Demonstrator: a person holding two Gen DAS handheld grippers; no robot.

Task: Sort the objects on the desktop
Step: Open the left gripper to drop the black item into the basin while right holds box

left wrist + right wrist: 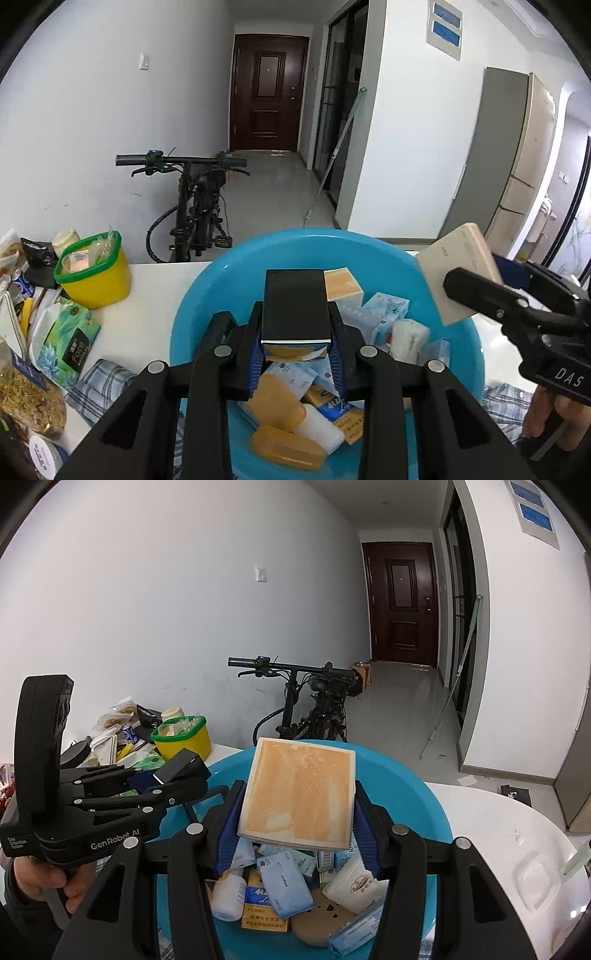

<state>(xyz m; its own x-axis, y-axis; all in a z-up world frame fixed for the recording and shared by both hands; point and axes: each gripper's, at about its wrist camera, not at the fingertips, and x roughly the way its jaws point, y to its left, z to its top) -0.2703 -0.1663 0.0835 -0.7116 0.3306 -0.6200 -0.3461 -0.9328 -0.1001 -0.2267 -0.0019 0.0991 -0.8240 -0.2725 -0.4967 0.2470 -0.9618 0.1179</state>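
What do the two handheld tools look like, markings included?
Both are matte black with silver pivot bolts and blue ribbed pads. The left tool bears "GenRobot AI" in white on its body; the right tool shows "DAS". Dark sleeve on the left hand.

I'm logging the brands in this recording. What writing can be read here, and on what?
"DAS": right gripper body.
"GenRobot AI": left gripper body.
"Face": green tissue pack.
Print on the packets in the blue basin and on the held boxes is too small or blurred to read.
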